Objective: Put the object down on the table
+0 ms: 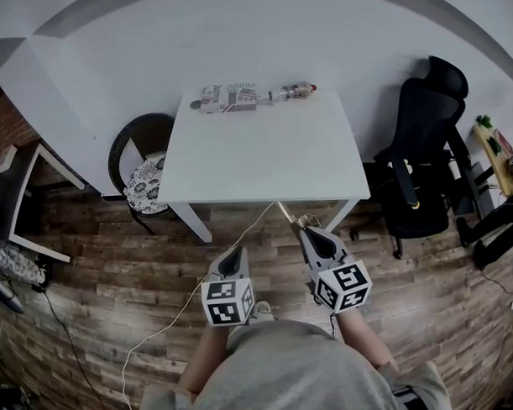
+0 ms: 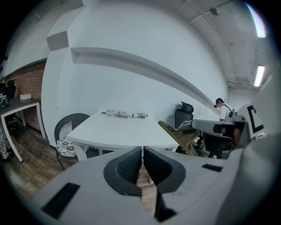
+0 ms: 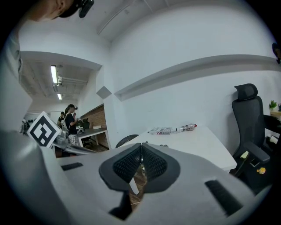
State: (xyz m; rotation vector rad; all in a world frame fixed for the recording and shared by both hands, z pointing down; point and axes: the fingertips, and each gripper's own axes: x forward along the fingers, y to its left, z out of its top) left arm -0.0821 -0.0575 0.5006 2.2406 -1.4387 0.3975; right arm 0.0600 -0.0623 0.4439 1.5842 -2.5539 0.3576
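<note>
My right gripper (image 1: 307, 231) is shut on a thin, flat golden strip (image 1: 287, 212). The strip sticks out forward and left, and its tip reaches the near edge of the white table (image 1: 271, 149). From the left gripper view the strip (image 2: 177, 136) slants up to the left out of the right gripper, below table height. In the right gripper view my jaws (image 3: 141, 156) are pressed together with only a thin sliver between them. My left gripper (image 1: 234, 254) is shut on nothing, held low before the table; its pads (image 2: 131, 163) meet.
A printed box (image 1: 228, 98) and a small bottle (image 1: 295, 92) lie at the table's far edge. A round black chair with a patterned cushion (image 1: 146, 175) stands left, a black office chair (image 1: 421, 165) right. A white cable (image 1: 183, 305) trails over the wood floor.
</note>
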